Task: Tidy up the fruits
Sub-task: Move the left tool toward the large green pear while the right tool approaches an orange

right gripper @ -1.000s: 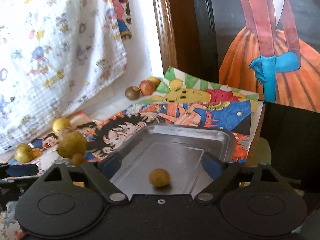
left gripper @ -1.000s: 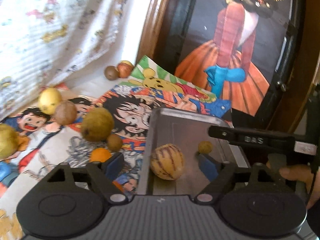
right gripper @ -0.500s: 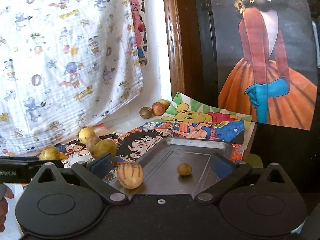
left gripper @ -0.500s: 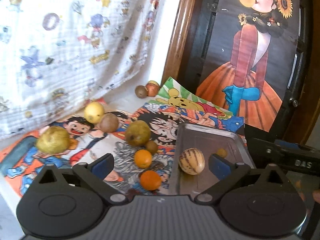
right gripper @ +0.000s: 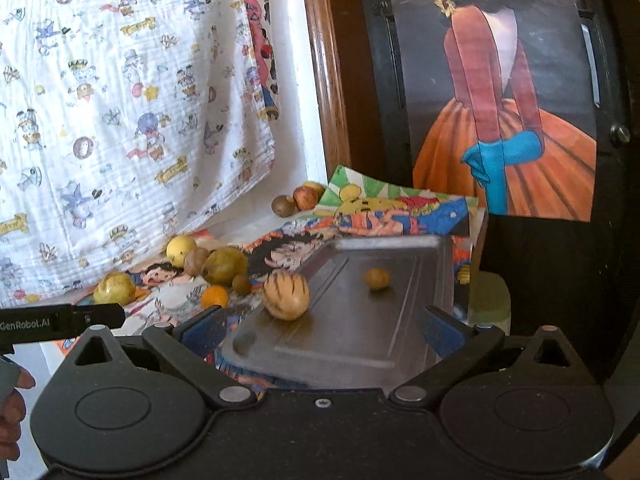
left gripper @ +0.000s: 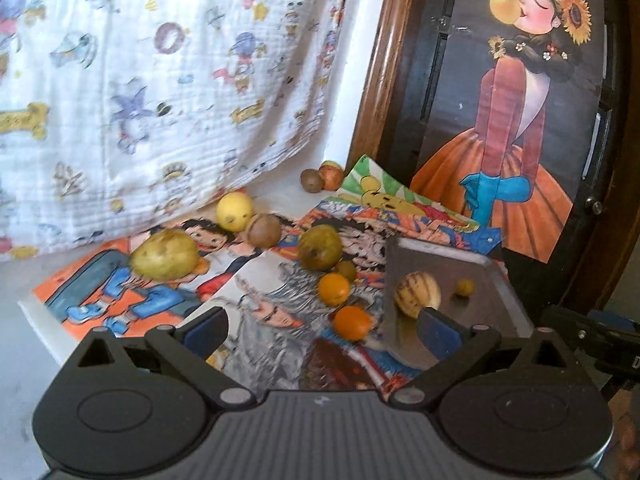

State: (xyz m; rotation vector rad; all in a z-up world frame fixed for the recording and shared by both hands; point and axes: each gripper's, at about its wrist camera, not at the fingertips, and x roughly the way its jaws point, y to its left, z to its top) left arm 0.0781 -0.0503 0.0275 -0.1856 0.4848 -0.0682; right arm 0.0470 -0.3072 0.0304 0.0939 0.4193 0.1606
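Currently your left gripper (left gripper: 322, 330) and right gripper (right gripper: 322, 326) both stand with fingers spread wide, holding nothing. On the metal tray (right gripper: 360, 344) lie a striped melon (right gripper: 286, 296) near its left edge and a small brown fruit (right gripper: 377, 278) farther back, apart. Two oranges (left gripper: 334, 289) rest on the comic-print paper (left gripper: 264, 304) just beside the tray.

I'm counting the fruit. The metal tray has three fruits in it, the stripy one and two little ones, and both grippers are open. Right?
Not quite: the metal tray holds two fruits, the stripy one and one little one, as the right wrist view shows. Both grippers, left and right, are open.
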